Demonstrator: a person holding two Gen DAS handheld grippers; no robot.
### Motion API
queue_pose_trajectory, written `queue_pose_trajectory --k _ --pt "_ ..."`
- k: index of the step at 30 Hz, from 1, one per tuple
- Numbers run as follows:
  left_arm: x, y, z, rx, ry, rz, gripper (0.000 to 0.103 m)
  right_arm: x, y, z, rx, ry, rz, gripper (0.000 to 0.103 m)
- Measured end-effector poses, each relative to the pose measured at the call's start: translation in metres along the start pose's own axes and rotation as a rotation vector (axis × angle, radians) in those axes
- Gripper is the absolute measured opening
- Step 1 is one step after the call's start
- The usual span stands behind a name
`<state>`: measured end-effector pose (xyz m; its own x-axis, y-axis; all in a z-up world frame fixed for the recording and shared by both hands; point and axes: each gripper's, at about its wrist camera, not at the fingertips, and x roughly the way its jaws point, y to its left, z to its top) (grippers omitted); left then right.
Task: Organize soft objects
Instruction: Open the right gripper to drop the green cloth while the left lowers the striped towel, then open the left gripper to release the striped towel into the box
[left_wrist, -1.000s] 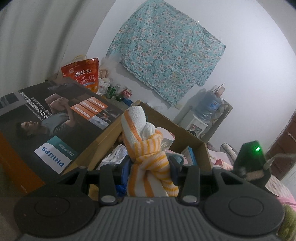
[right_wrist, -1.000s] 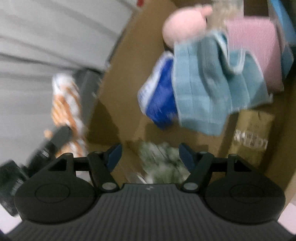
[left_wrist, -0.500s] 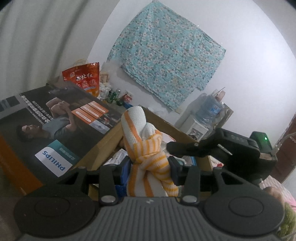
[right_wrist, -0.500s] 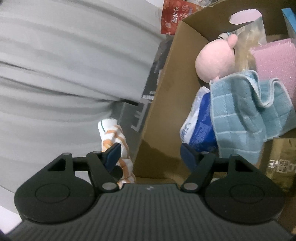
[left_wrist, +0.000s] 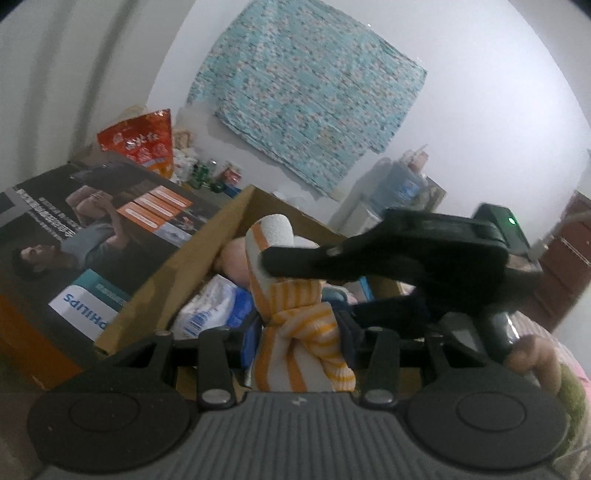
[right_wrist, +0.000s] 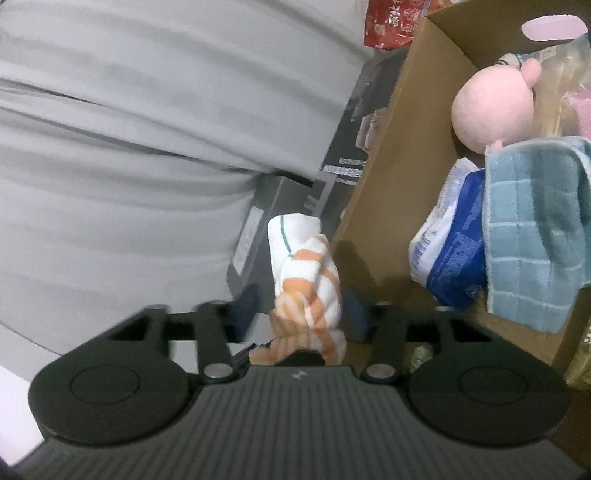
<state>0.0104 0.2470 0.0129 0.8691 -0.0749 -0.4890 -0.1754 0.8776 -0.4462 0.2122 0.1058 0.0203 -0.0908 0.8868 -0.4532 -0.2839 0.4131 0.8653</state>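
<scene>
My left gripper (left_wrist: 299, 328) is shut on an orange-and-white striped towel (left_wrist: 295, 325), knotted, held upright beside the cardboard box (left_wrist: 173, 266). My right gripper (right_wrist: 299, 310) is open with its fingers on either side of the same towel (right_wrist: 306, 280), and it shows from the side in the left wrist view (left_wrist: 295, 258), across the towel's upper part. Inside the box (right_wrist: 384, 162) lie a pink plush toy (right_wrist: 491, 110), a light blue checked cloth (right_wrist: 535, 236) and a blue-and-white soft pack (right_wrist: 450, 254).
A dark Philips carton (left_wrist: 85, 251) lies left of the box. A red snack bag (left_wrist: 144, 144) and small bottles stand behind. A floral cloth (left_wrist: 306, 88) hangs on the wall. A water dispenser (left_wrist: 395, 188) stands at the back right. The person's grey shirt (right_wrist: 147, 147) fills the right wrist view's left.
The right gripper swung out of the box and over to the towel in the left gripper, and its open fingers now straddle it. The left gripper kept holding the towel, tilting slightly.
</scene>
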Motion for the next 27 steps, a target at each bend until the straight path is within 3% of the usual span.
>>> queue_pose_trajectory --k 4,6,10,15,17,21,23,25,27 --pt "0.001 -0.002 -0.005 0.021 0.012 0.009 0.053 -0.006 0.000 -0.002 -0.030 -0.024 -0.040 0.031" --pt "-0.002 0.000 -0.006 0.020 0.011 0.019 0.067 -0.011 0.000 0.000 -0.051 -0.036 -0.065 0.031" --pt "-0.013 0.009 -0.006 0.029 -0.023 0.075 0.070 -0.019 0.006 0.010 -0.149 -0.041 -0.166 0.031" --pt "-0.028 0.028 -0.003 -0.013 -0.059 0.172 0.070 0.015 0.022 0.019 -0.407 0.100 -0.399 0.031" --pt "-0.036 0.035 -0.002 -0.036 -0.078 0.207 0.070 0.036 0.023 0.019 -0.481 0.184 -0.442 0.031" --pt "-0.048 0.047 0.001 -0.067 -0.098 0.261 0.070 0.083 0.024 0.009 -0.551 0.340 -0.485 0.033" --pt "-0.052 0.051 0.002 -0.078 -0.102 0.277 0.070 0.100 0.026 0.000 -0.590 0.374 -0.508 0.035" --pt "-0.054 0.053 0.003 -0.083 -0.101 0.283 0.070 0.110 0.029 -0.005 -0.606 0.395 -0.507 0.047" --pt "-0.056 0.053 0.004 -0.079 -0.102 0.281 0.070 0.112 0.033 -0.008 -0.601 0.392 -0.491 0.052"
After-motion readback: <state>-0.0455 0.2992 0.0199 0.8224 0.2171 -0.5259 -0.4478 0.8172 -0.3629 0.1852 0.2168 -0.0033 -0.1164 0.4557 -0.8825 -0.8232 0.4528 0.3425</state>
